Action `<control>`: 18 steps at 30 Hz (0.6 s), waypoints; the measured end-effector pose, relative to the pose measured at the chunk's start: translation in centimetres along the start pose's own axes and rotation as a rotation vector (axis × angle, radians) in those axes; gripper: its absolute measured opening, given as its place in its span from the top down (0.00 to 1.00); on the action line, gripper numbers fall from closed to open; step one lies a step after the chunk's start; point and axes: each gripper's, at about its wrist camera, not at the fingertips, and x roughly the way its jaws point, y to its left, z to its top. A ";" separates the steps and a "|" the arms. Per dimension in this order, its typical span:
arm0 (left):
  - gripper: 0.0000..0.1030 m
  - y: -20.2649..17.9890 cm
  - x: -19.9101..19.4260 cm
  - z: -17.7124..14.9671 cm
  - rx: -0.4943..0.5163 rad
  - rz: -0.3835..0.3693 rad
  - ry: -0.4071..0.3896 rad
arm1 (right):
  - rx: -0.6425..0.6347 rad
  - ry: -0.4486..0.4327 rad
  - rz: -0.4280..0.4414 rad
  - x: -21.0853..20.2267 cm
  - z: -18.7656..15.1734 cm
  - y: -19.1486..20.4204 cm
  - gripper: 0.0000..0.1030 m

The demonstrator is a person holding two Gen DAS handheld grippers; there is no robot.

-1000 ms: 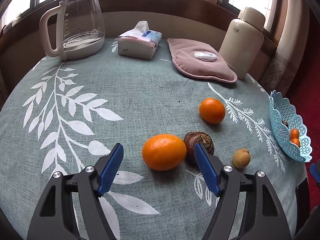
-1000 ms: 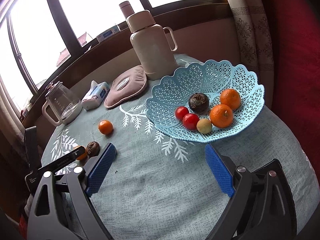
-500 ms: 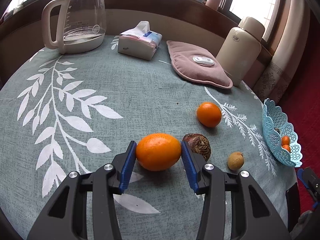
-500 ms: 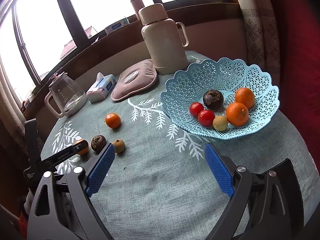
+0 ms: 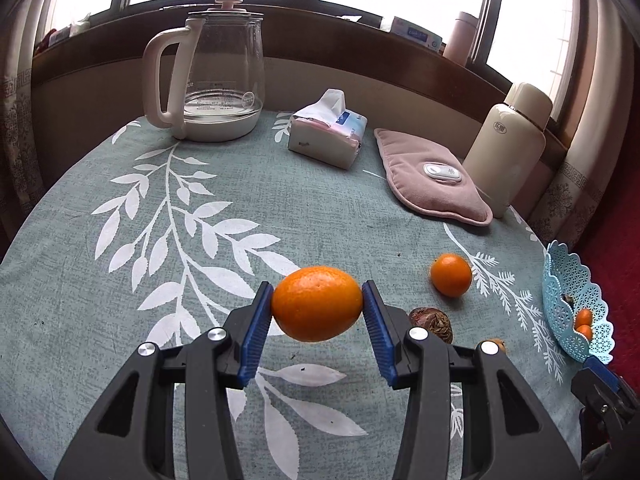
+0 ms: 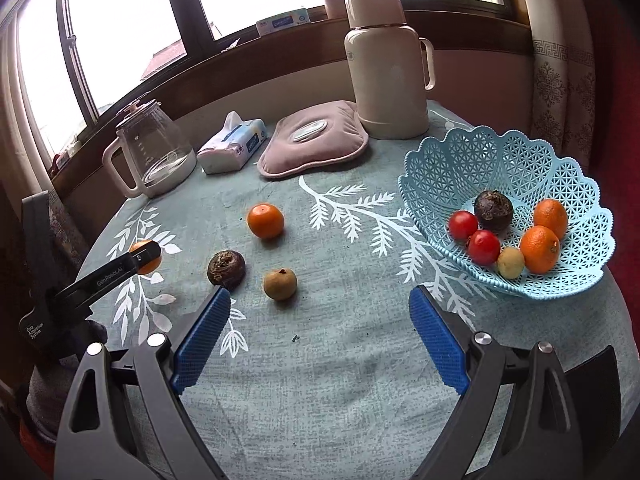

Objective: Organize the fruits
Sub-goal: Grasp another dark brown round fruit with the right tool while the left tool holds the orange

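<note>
My left gripper is shut on a large orange and holds it above the tablecloth; it also shows in the right wrist view. On the cloth lie a small orange, a dark brown fruit and a small tan fruit. My right gripper is open and empty, near the table's front. The light blue lattice basket at the right holds two oranges, two red fruits, a dark fruit and a pale one.
At the back stand a glass kettle, a tissue pack, a pink heating pad and a cream thermos. The round table's edge curves close on the right, beside the basket.
My left gripper closed on the large orange and lifted it off the cloth. My right gripper drew back, so the loose fruits came into its view.
</note>
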 end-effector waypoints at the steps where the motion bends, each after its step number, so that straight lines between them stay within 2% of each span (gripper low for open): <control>1: 0.55 0.2 -0.1 0.1 -0.007 0.005 -0.005 | -0.015 0.007 0.003 0.4 0.1 0.5 0.10; 6: 0.55 1.3 -0.5 0.3 -0.040 0.045 -0.025 | -0.099 0.048 0.028 2.9 0.3 3.6 0.10; 12: 0.55 2.4 -0.7 0.4 -0.067 0.065 -0.032 | -0.236 0.057 0.036 5.6 0.8 7.5 0.10; 18: 0.55 3.3 -1.0 0.5 -0.099 0.067 -0.034 | -0.274 0.089 0.056 8.2 1.5 9.4 0.10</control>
